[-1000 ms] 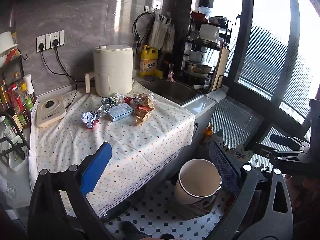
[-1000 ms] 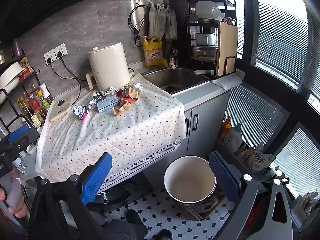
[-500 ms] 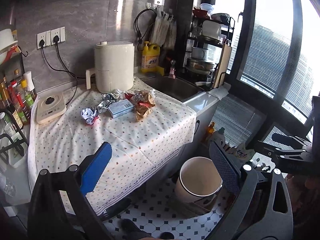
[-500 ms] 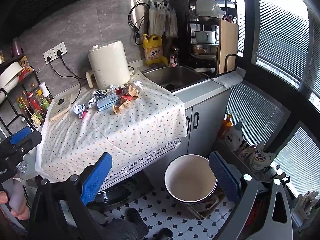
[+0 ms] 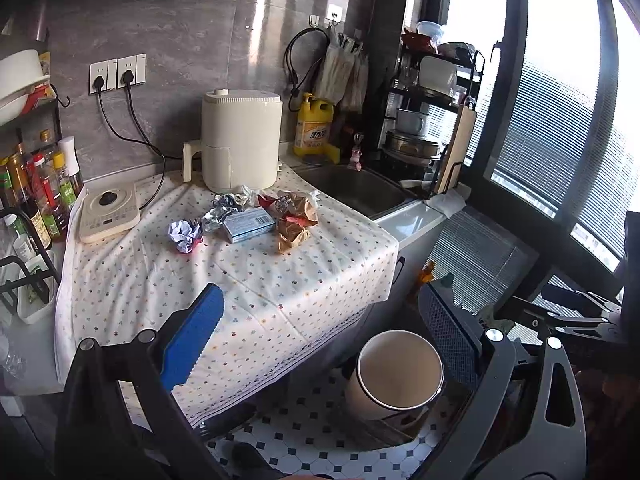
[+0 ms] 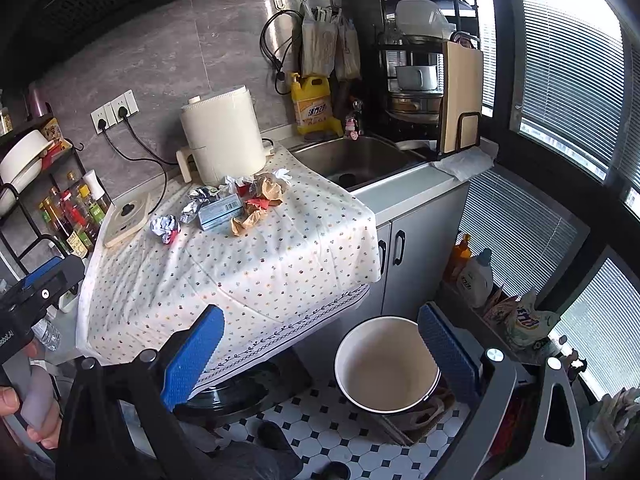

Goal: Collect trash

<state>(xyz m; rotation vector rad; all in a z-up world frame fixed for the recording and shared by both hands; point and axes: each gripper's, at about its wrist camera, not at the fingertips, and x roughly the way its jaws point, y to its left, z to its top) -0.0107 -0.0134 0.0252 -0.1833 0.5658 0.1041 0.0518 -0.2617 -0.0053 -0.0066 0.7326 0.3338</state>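
Left wrist view: my left tongs [image 5: 320, 336] hung above the front edge of the counter [image 5: 120, 280], blue pads wide apart, gripping nothing.
Right wrist view: my right tongs [image 6: 320, 356] were likewise spread apart and empty, held over the floor in front of the counter.
Trash: a small heap lay at the back of the cloth [image 5: 280, 280], just in front of the cream fryer [image 5: 240, 144] and well apart from both tongs.
Heap, left end: a crumpled white-and-blue paper ball [image 5: 184, 235] with a red scrap at its foot.
Heap, middle: crushed foil [image 5: 222, 210] touching a flat blue box [image 5: 249, 224].
Heap, right end: brown paper wads [image 5: 296, 224] with red wrappers among them; a white tissue [image 6: 282, 175] sat at the far edge.
Bin: a round cream bin [image 5: 394, 376] stood open on the tiled floor [image 5: 312, 432], below the counter's right corner, nothing visible inside it.
Bin and tongs: in both views the bin showed between the pads, nearer the right one.
Counter, other things: a flat scale [image 5: 108, 210] lay left of the heap; sauce bottles [image 5: 36, 192] stood in a rack at the far left.
Sink: the steel sink [image 6: 352, 160] lay right of the cloth, with a yellow detergent jug [image 6: 312, 104] behind it.
Hand: my left hand [image 6: 28, 408] showed at the lower left edge of the right wrist view, wrapped around a grey handle.
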